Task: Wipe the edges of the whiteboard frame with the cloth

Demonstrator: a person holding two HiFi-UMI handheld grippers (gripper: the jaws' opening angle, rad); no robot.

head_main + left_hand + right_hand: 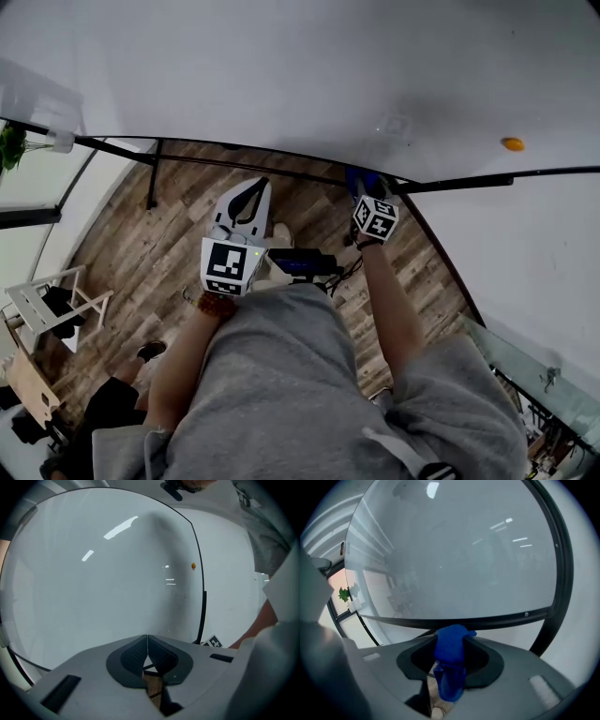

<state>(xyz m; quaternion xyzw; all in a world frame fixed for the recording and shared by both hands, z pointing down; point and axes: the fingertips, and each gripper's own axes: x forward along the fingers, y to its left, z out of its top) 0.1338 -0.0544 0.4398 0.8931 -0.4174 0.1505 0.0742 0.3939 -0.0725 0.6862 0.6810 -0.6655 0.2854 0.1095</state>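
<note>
the floor [178, 202] is brown wood planks with a weathered grain, meeting a pale wall [534, 253] at the right. at the left stand a white open-framed chair [42, 305] and a glass partition [37, 183] with dark framing, a green plant [9, 145] beside its upper corner. the light is soft and even.
</note>
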